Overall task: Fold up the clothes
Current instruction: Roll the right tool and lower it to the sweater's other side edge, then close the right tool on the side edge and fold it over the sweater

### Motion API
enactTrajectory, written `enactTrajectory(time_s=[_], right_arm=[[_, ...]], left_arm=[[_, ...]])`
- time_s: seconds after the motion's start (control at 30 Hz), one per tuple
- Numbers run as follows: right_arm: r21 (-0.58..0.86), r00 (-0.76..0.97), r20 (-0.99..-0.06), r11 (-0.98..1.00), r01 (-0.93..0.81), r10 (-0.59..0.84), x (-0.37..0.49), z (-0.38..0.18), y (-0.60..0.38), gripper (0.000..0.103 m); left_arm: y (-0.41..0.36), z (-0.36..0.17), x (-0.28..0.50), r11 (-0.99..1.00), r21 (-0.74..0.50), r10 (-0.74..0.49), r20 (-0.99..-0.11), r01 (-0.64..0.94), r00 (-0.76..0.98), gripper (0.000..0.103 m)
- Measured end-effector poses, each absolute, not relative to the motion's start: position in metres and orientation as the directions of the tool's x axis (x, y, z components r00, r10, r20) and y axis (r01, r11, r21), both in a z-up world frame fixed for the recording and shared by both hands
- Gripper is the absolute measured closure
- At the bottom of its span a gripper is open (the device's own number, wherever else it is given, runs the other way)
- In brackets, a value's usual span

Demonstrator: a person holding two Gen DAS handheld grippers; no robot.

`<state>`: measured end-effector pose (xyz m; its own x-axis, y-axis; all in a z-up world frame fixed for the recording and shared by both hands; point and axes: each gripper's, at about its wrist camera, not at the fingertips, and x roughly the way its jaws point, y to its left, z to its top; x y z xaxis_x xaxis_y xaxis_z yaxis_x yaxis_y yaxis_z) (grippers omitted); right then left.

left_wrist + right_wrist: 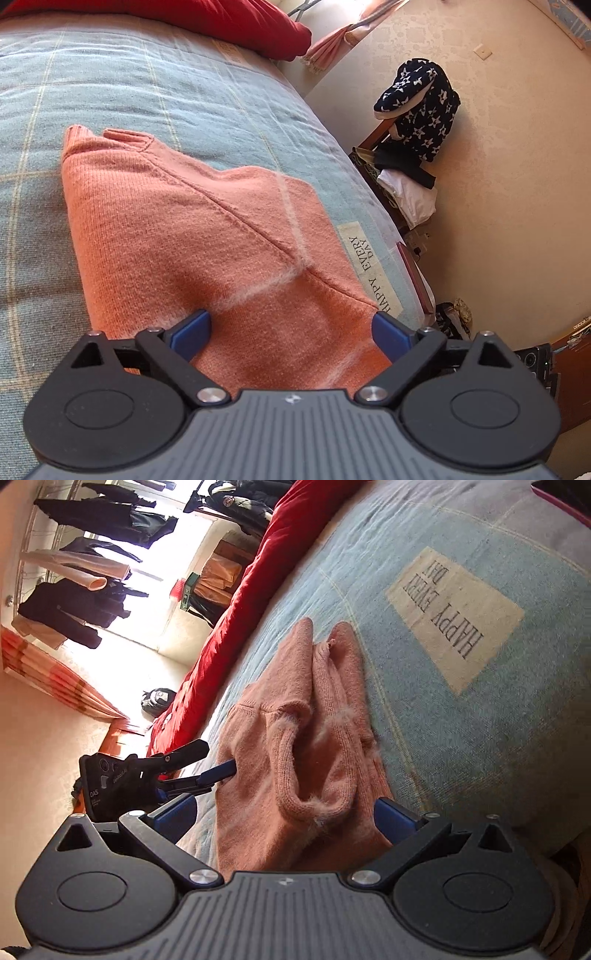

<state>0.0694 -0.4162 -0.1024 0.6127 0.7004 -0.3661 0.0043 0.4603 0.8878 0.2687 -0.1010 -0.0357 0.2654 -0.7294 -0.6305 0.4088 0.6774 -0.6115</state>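
A salmon-pink knitted sweater [184, 229] lies folded into a long strip on the blue checked bed cover [110, 74]. My left gripper [291, 325] stands wide open just over its near end, with the knit between and under the blue pads [195, 328] but not pinched. In the right wrist view the sweater [303, 738] shows a rolled ribbed sleeve on top. My right gripper [284, 812] is open too and straddles that end of the sweater. The left gripper [221, 771] appears there at the sweater's left edge.
A red quilt [221, 22] lies along the far side of the bed. Beside the bed edge a chair carries a dark star-patterned garment [417, 107] and white cloth. Dark clothes [92, 528] hang by the bright window. The cover bears a "HAPPY EVERY DAY" label [454, 620].
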Motion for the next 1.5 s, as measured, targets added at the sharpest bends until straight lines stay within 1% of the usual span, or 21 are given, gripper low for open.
enactTrajectory(time_s=[0.1,0.23,0.37,0.57,0.73,0.9,0.97,1.07,1.13,1.2,1.27,1.33,1.4,1.5], right_arm=[[0.945,0.595,-0.267,0.326,0.01,0.758,0.067,-0.118,-0.419,0.0],[0.966,0.569,-0.208,0.257,-0.006,0.796,0.084,-0.128,-0.414,0.0],[0.966,0.557,-0.195,0.257,-0.034,0.807,0.11,-0.13,-0.411,0.0],[0.969,0.518,-0.146,0.227,-0.096,0.843,0.153,-0.122,-0.41,0.0],[0.964,0.478,-0.164,0.243,-0.107,0.863,0.19,-0.118,-0.407,0.0],[0.965,0.445,-0.186,0.249,-0.088,0.876,0.209,-0.111,-0.406,0.0],[0.955,0.437,-0.17,0.256,-0.147,0.883,0.205,-0.102,-0.405,0.0],[0.952,0.411,-0.226,0.29,-0.102,0.884,0.215,-0.113,-0.398,0.0],[0.956,0.396,-0.229,0.282,-0.078,0.889,0.226,-0.121,-0.395,0.0],[0.958,0.39,-0.237,0.28,-0.057,0.89,0.236,-0.117,-0.396,0.0],[0.951,0.374,-0.245,0.297,-0.087,0.894,0.243,-0.105,-0.393,0.0],[0.935,0.331,-0.277,0.333,-0.124,0.902,0.248,-0.097,-0.385,0.0],[0.924,0.288,-0.32,0.364,-0.114,0.903,0.255,-0.105,-0.378,0.0],[0.926,0.238,-0.329,0.362,-0.111,0.914,0.261,-0.12,-0.377,0.0]], left_arm=[[-0.1,-0.036,0.269,0.674,-0.615,-0.733,-0.628,0.41,0.263,0.01],[-0.102,-0.035,0.269,0.674,-0.613,-0.732,-0.63,0.412,0.26,0.01],[-0.1,-0.036,0.27,0.666,-0.623,-0.74,-0.621,0.409,0.259,0.009],[-0.094,-0.036,0.274,0.647,-0.662,-0.76,-0.6,0.38,0.249,0.009],[-0.09,-0.021,0.273,0.604,-0.695,-0.795,-0.559,0.391,0.236,0.01],[-0.093,-0.017,0.269,0.608,-0.673,-0.79,-0.567,0.422,0.235,0.01],[-0.09,-0.02,0.268,0.611,-0.675,-0.788,-0.569,0.414,0.234,0.01],[-0.085,-0.027,0.271,0.624,-0.679,-0.779,-0.581,0.388,0.236,0.01],[-0.08,-0.029,0.271,0.611,-0.697,-0.79,-0.566,0.376,0.236,0.01],[-0.078,-0.028,0.271,0.608,-0.701,-0.793,-0.561,0.372,0.238,0.01],[-0.077,-0.028,0.271,0.609,-0.698,-0.792,-0.561,0.378,0.24,0.01],[-0.076,-0.03,0.271,0.607,-0.7,-0.793,-0.56,0.377,0.238,0.01],[-0.074,-0.034,0.273,0.592,-0.717,-0.805,-0.548,0.367,0.229,0.009],[-0.072,-0.039,0.276,0.577,-0.736,-0.817,-0.533,0.356,0.222,0.009]])
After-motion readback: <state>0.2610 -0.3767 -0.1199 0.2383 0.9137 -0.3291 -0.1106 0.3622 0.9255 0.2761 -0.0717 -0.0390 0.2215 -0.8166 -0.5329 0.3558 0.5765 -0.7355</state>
